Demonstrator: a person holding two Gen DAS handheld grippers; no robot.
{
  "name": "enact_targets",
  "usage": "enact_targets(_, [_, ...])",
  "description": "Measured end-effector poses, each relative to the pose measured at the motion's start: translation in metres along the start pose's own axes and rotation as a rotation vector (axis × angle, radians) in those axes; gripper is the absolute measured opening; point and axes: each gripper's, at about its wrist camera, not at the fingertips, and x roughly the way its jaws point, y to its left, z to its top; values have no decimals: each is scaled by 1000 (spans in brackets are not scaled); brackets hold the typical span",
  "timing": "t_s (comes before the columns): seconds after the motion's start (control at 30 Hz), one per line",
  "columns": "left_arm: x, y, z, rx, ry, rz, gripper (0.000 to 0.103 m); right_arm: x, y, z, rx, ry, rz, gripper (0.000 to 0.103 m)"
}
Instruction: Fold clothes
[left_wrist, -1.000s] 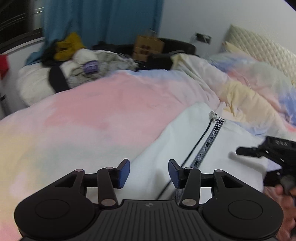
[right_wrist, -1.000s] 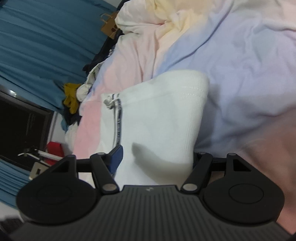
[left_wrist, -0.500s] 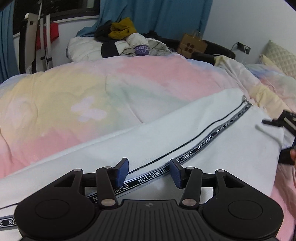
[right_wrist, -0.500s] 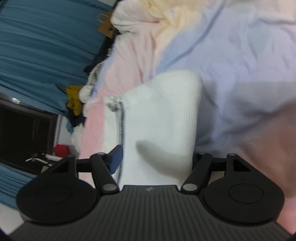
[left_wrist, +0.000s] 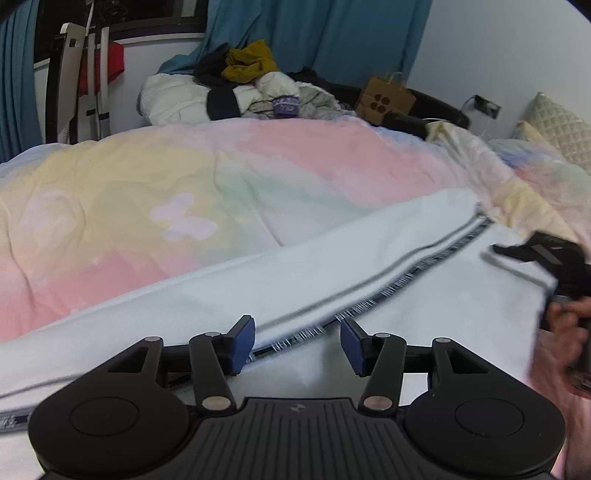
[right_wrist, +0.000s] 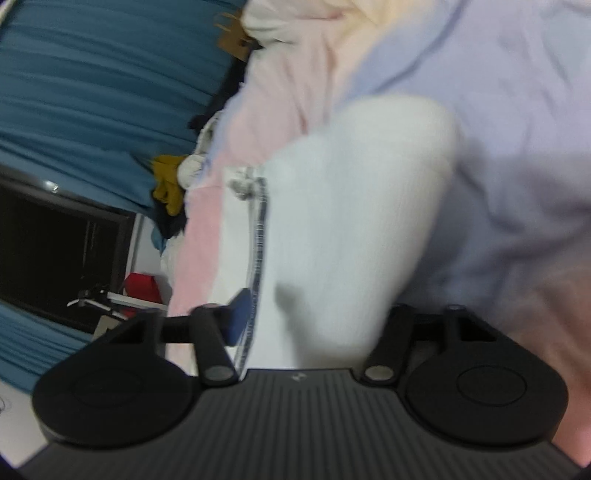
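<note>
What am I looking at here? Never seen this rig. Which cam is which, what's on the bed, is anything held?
There is no robot: a person holds a two-finger gripper in each hand, each with a fisheye camera looking out along its fingers.

In the left view, the left gripper is open over white trousers with a dark printed side stripe, spread on a pastel duvet. The right gripper shows at the right edge, at the trousers' end.

In the right view, blurred by motion, the white fabric runs between the right gripper's fingers; the other finger is hidden, so the grip is unclear. More clothes are piled behind.
</note>
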Motion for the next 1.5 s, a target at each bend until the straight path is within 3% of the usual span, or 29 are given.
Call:
enact_targets(0.1, [-32, 2, -12, -15, -4, 0, 59, 0, -2, 2, -9, 2, -11, 22])
enact_targets(0.2, [-64, 9, -31, -30, -26, 21, 61, -4, -2, 2, -10, -2, 0, 14])
enact_targets(0.43, [-92, 56, -78, -126, -55, 181, 63, -24, 25, -1, -102, -70, 37, 13])
enact_targets(0.57, [-85, 66, -75, -150, -46, 205, 63, -35, 36, -3, -142, -100, 67, 13])
enact_targets(0.67, [-86, 59, -71, -113, -32, 228, 64, -43, 42, -4, -175, -111, 79, 13])
enact_targets(0.8, [-109, 57, -70, -140, -50, 190, 65, -50, 42, -3, -205, -102, 83, 13])
enact_targets(0.87, [-113, 60, -69, -144, -52, 213, 69, -52, 44, -5, -214, -102, 81, 13])
enact_targets(0.97, [-104, 72, -79, -186, -34, 229, 67, -55, 49, -9, -244, -105, 73, 13])
enact_targets(1.07, [-103, 65, -88, -132, -61, 243, 68, -60, 56, -15, -286, -119, 79, 13])
enact_targets(1.27, [-132, 61, -92, -140, -62, 209, 69, -64, 69, -29, -375, -147, 43, 13])
enact_targets(1.43, [-150, 70, -95, -179, -52, 318, 69, -65, 78, -42, -451, -178, 31, 13])
enact_targets(1.5, [-149, 76, -99, -198, -43, 329, 69, -66, 78, -42, -454, -182, 31, 13])
